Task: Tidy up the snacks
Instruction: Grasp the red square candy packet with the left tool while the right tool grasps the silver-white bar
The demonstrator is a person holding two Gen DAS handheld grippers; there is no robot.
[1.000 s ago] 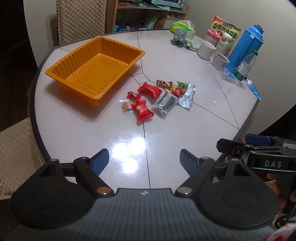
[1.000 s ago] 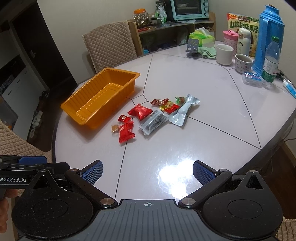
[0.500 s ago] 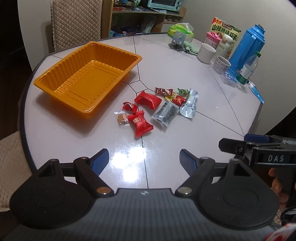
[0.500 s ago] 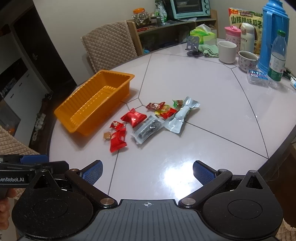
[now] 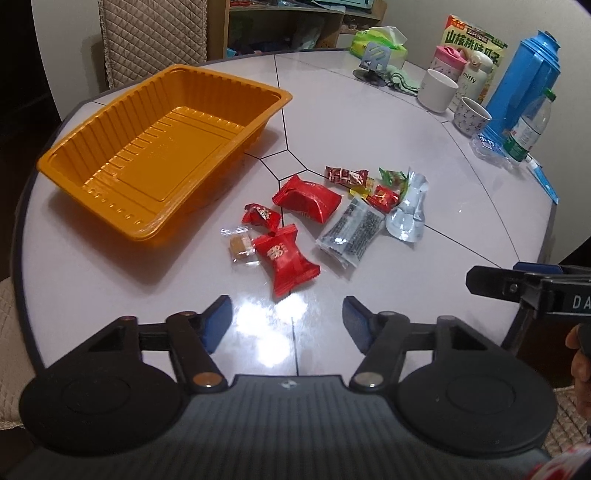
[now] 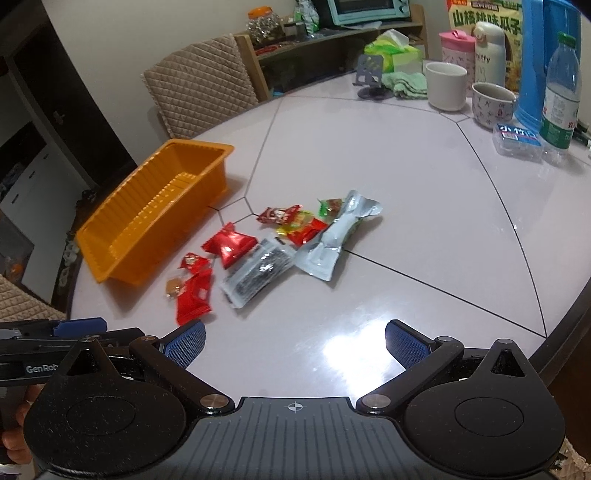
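A quilted beige chair stands at the glossy white surface's far edge beside a wooden shelf against a pale wall.

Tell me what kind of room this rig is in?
Most likely a home dining area. A round table with quilted-cover chairs around it, a small toaster oven on a shelf behind, and everyday clutter on the far side: mugs, a blue thermos, a tissue pack.

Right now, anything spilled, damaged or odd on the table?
Nothing spilled or damaged. The snacks lie in a loose heap on the table beside the orange tray, which holds nothing. The silver pouch is crumpled and overlaps a small red packet. That mess is just the unsorted start.
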